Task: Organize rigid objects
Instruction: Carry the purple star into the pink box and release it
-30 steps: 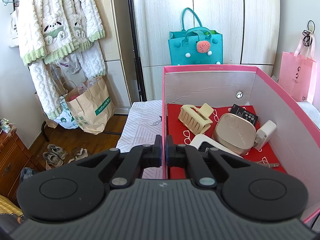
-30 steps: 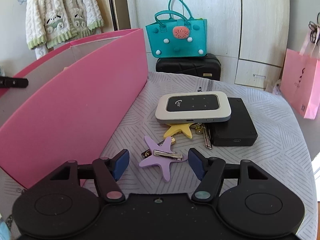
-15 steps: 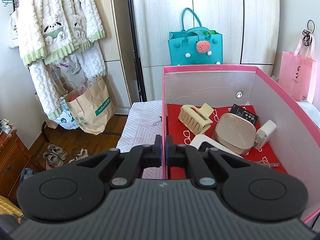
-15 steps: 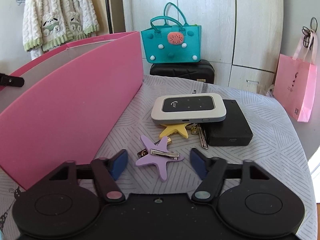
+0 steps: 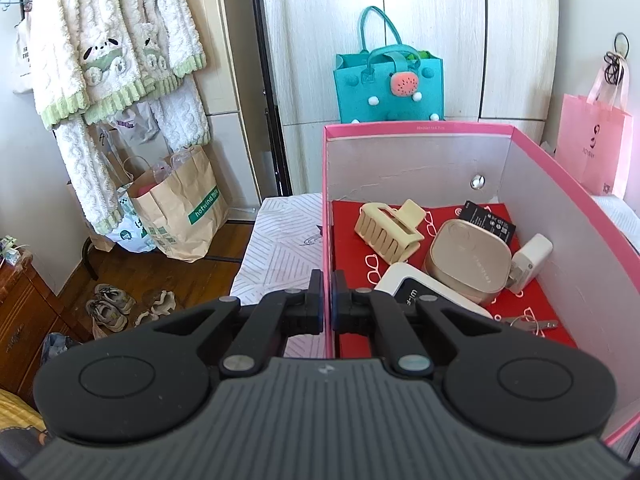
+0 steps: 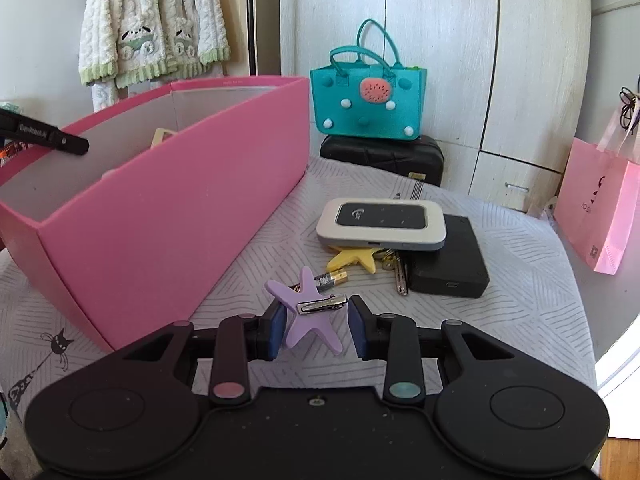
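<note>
My left gripper point(image 5: 327, 300) is shut on the left wall of the pink box point(image 5: 560, 184). Inside the box lie a cream hair claw point(image 5: 388, 228), a beige case point(image 5: 468, 260), a white charger point(image 5: 532, 260), a black battery point(image 5: 486, 216) and a white router point(image 5: 424, 292). My right gripper point(image 6: 316, 328) is closing around a purple star hair clip point(image 6: 310, 312), its left pad touching the clip and its right pad a little apart. The clip is lifted off the table beside the pink box point(image 6: 168, 216). A small battery point(image 6: 330, 280), a yellow star clip point(image 6: 356, 258), keys point(image 6: 398, 272), a white router point(image 6: 380, 224) and a black drive point(image 6: 448, 260) lie beyond it.
A teal felt bag point(image 6: 368, 100) stands on a black case point(image 6: 384, 156) at the table's far edge. A pink paper bag point(image 6: 600, 204) hangs at the right. The left gripper's black tip point(image 6: 44, 136) shows over the box at the far left.
My right gripper has narrowed around the purple star clip and lifted it off the table, rising so more of the box shows. The left gripper has not moved.
</note>
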Demonstrator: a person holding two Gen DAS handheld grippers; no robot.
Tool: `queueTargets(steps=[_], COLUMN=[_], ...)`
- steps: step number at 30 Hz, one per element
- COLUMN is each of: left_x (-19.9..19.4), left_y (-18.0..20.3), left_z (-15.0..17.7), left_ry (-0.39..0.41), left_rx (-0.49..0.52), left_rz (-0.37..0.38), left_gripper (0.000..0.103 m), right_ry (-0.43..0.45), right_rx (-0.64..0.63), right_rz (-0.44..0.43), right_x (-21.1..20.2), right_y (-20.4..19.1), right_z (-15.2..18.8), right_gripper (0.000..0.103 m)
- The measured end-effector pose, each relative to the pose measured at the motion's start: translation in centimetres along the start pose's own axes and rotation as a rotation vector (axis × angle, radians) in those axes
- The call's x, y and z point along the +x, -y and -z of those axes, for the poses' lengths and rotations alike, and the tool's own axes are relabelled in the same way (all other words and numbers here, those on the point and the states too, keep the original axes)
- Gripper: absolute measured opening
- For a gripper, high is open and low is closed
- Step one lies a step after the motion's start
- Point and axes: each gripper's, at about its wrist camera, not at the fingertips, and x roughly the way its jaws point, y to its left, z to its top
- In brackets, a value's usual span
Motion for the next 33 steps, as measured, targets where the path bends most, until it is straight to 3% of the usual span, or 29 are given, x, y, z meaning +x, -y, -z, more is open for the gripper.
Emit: queueTargets(steps=[4,9,19,28,33], left_x=[0.1,-0.2,-1.4,-2.0,-2.4], left_y=[0.2,-0.7,-0.1,-0.7,-1.2], left_z=[-0.4,-1.1,-1.5,-0.9,-0.5], left_ry=[-0.034,-0.09,-0.146,-0.12,-0.107], left_rx=[0.042,0.046,0.176,0.133,0.119], left_rz=[0.005,0.069,0.096,0.12,0.143], left_gripper=[0.004,0.005,0.006,0.006,0.006], right_ry=[0.028,0.055,0.135,0.198,0.176], right_rx=[-0.016,-0.015,-0.064,-0.098,-0.128], right_rz=[0.009,0.01,-0.044,-0.205,-0.305], right_x=[-1.1,-2.0,-4.0,-5.3,-4.0], right_y=[0.0,0.5,-0.3,-2.8,-4.8], right_z=[-0.7,-1.8,-4.9,-7.8,-9.9], right_gripper=[0.038,0.038,0.038,0.038,0.038])
